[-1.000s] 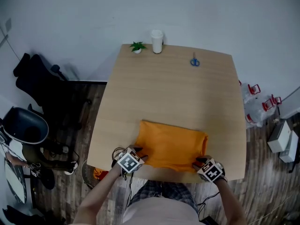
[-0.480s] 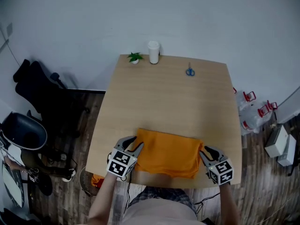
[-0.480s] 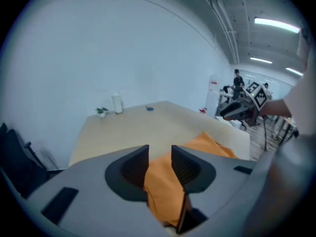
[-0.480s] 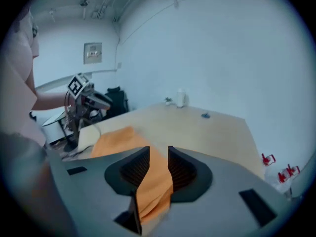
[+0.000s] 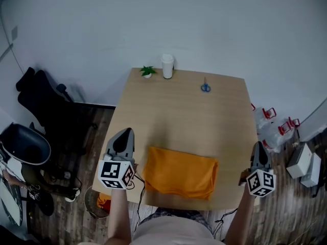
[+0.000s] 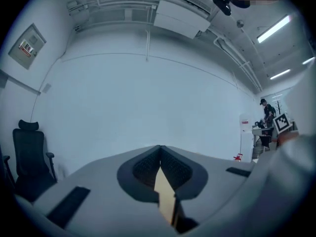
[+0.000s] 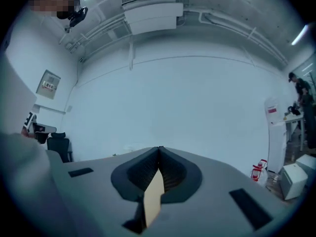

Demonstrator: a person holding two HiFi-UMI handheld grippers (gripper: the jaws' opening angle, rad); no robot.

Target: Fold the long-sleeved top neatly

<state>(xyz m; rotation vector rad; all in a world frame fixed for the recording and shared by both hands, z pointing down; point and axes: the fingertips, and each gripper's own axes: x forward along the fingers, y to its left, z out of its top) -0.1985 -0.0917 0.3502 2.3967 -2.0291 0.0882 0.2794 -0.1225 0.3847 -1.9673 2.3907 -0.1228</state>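
Orange top (image 5: 180, 171) near front table (image 5: 184, 111) edge

A soft, matt orange cloth top (image 5: 180, 171) lies folded on a smooth, pale wood-grain bench (image 5: 189, 111), above dark wood plank floor (image 5: 94, 137), flanked by matt grey plastic-looking jaws.

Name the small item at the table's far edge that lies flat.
The blue scissors: they lie flat, alone toward the right, while the white cup and green plant stand together at the left.
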